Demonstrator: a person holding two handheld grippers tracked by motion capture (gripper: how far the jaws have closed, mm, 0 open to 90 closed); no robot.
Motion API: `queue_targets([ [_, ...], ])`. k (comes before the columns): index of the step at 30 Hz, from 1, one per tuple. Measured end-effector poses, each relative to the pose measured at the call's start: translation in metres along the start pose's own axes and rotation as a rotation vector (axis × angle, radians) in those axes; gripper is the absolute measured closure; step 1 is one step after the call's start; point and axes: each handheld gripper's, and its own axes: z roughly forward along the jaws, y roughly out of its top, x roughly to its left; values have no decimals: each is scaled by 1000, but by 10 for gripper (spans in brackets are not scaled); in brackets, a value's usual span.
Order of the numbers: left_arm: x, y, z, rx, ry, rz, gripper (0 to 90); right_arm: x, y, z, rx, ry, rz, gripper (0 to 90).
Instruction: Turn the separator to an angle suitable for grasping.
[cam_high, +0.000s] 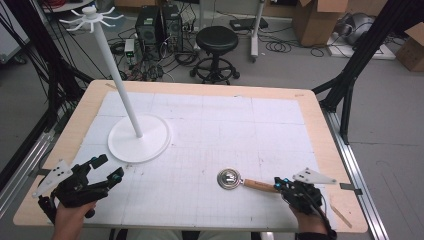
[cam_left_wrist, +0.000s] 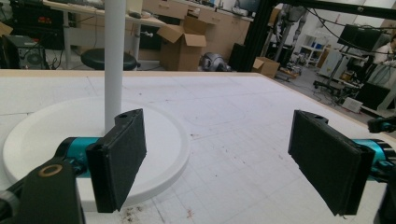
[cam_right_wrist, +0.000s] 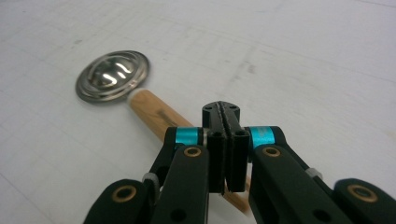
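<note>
The right gripper sat low over the near right part of the table, its jaws pressed flat together with nothing between them, directly above the wooden handle of a small ladle. The handle ran underneath the closed jaws rather than in them, so the ladle lay free on the white gridded mat, its shiny metal bowl pointing away from the gripper toward the middle of the table. The left gripper hovered at the near left with its jaws spread wide and empty, just beside the round base of a white stand, whose pole rose to a ring of hooks at the top. The step in hand looked like taking up the ladle, probably to hang it on that stand. To do that well, the right jaws would need to part first, drop to either side of the handle, and close across it near the middle, square to the grain, so the rounded wood would not roll or squirt out. A grip too near the tail end would probably let the heavier bowl sag. The left gripper seemed well placed to steady the base.
</note>
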Motion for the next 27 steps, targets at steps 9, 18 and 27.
queue_targets([
  [9, -1, 0, 0, -1, -2, 1, 195, 1, -13, -9, 44, 41, -5, 890],
  [18, 0, 0, 1, -1, -1, -1, 195, 13, -9, 24, 154, 51, -75, 891],
  [27, -1, 0, 1, -1, -1, -2, 195, -24, -17, -8, 71, -134, 72, 891],
])
